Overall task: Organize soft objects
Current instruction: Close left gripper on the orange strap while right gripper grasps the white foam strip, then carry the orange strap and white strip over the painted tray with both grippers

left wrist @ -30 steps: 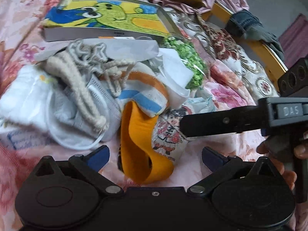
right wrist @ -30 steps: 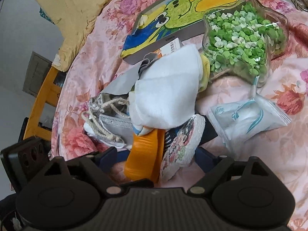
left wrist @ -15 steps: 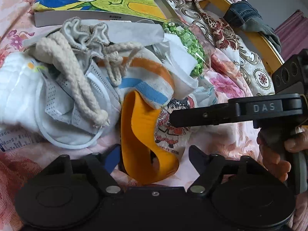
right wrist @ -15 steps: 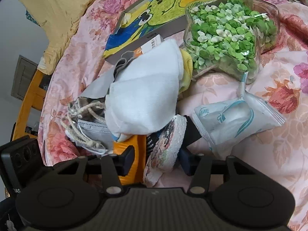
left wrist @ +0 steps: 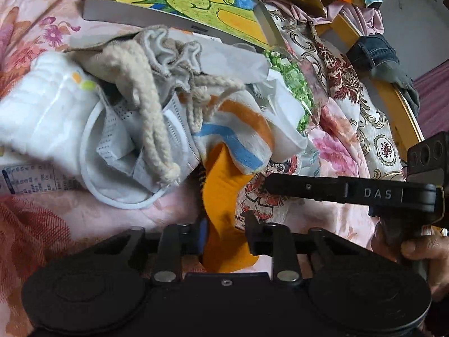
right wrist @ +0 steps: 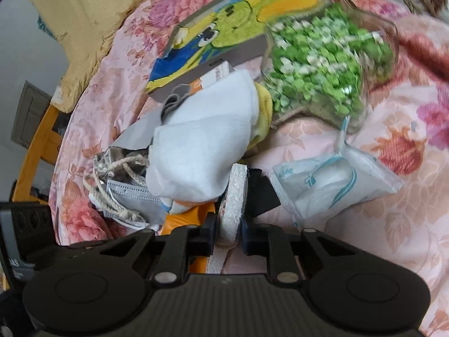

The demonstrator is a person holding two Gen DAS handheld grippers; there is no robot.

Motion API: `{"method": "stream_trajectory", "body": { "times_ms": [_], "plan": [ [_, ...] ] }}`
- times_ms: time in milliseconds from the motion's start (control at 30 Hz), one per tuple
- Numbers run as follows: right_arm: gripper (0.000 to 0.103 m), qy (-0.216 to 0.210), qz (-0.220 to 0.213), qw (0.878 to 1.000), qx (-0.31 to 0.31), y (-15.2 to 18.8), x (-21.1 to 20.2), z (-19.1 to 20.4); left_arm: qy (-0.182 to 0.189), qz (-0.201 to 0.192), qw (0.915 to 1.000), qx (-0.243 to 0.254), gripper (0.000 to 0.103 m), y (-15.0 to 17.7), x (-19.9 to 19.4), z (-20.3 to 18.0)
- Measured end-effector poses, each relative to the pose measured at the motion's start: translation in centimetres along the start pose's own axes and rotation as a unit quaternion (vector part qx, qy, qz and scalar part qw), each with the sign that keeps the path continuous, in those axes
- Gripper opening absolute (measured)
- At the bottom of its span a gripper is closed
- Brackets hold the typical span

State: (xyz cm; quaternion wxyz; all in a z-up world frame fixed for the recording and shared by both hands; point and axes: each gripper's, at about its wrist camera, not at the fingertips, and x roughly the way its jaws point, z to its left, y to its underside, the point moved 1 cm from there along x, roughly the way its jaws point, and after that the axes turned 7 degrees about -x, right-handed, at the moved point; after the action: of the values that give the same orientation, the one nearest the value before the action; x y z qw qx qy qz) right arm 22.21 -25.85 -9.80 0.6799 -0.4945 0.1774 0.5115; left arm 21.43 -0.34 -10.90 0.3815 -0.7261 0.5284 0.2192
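A: The orange strap (left wrist: 221, 196) between the left gripper's (left wrist: 224, 233) matt black plastic fingers looks like smooth, dense cloth. The braided cord (left wrist: 151, 118) is coarse and fuzzy.

B: The slipper sole (right wrist: 233, 199) pinched in the right gripper (right wrist: 228, 238) has a rough, foamy white edge. The white towel (right wrist: 202, 146) is soft, napped cloth.

A: The face mask (left wrist: 123, 151) is thin non-woven fabric, perforated in places.

B: The sealed packet (right wrist: 334, 179) is glossy, crinkled plastic film. The star-shaped jar (right wrist: 331, 64) is clear and shiny; glass or plastic, I can't tell. The bedspread (right wrist: 393, 224) is matt woven floral cloth.
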Motion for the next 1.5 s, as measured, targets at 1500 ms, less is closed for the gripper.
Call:
{"method": "stream_trajectory", "body": {
  "times_ms": [1500],
  "plan": [
    [0.014,0.091,-0.217,0.947,-0.219,1.7,-9.8,6.9,-0.121,-0.266,0.9102,0.294,0.003,6.6,-7.2,-9.5]
  ]
}}
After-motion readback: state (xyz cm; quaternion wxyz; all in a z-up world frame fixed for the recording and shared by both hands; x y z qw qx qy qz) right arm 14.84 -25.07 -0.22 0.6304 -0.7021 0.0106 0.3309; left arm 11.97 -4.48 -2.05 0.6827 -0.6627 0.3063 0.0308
